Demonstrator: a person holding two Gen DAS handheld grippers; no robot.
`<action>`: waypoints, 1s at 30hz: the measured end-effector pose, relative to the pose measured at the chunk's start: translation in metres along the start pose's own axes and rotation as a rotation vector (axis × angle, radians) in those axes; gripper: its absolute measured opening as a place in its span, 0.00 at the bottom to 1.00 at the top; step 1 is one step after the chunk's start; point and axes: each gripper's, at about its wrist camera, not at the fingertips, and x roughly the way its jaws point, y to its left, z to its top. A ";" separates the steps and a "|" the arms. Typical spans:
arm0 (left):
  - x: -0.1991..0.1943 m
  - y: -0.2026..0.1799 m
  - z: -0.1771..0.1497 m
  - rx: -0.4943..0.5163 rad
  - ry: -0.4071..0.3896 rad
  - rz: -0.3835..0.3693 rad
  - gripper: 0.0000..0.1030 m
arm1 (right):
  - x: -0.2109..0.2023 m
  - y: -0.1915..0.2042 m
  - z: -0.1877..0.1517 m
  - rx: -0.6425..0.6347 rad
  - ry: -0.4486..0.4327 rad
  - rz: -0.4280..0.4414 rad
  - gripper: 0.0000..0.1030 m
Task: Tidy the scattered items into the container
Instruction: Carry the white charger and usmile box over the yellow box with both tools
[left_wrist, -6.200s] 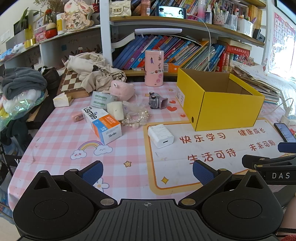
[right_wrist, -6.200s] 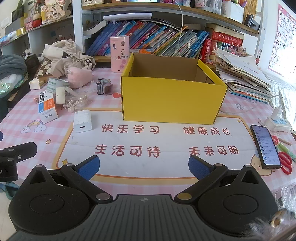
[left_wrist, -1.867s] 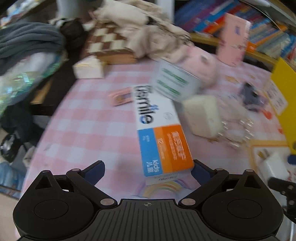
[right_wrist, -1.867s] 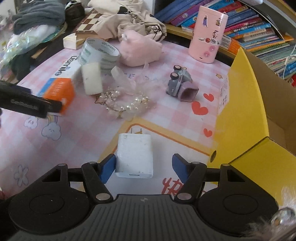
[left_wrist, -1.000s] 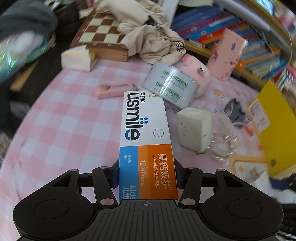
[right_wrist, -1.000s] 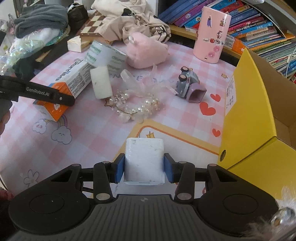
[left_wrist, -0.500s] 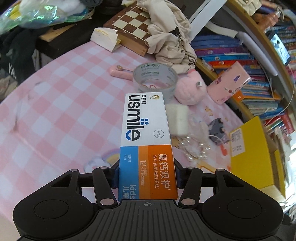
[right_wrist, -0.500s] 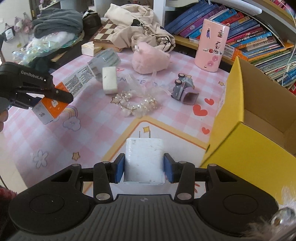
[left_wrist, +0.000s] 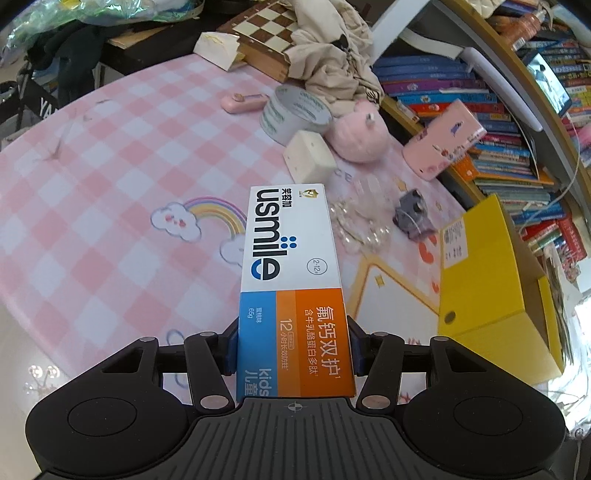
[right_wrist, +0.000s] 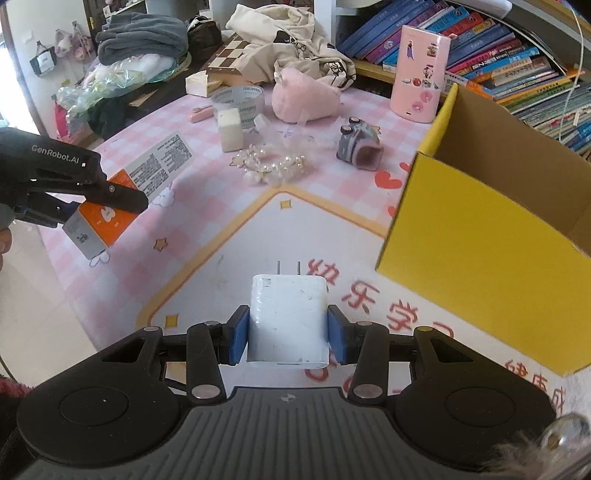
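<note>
The left gripper clamps a toothpaste box by its orange end, above the pink table. The right gripper pinches a white charger, prongs forward, clear of the mat just left of the open yellow box.

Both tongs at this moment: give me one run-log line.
left tongs: shut on toothpaste box, off table | right tongs: shut on white charger, off table | yellow box: nothing visible inside
</note>
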 end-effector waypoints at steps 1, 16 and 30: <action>-0.002 -0.002 0.000 0.007 -0.002 -0.004 0.50 | -0.003 -0.001 -0.001 0.003 -0.005 -0.002 0.40; -0.011 -0.018 -0.005 0.200 0.071 -0.165 0.50 | -0.037 0.010 -0.021 0.209 -0.045 -0.145 0.40; -0.013 -0.037 -0.028 0.401 0.173 -0.310 0.50 | -0.075 0.030 -0.057 0.381 -0.068 -0.317 0.40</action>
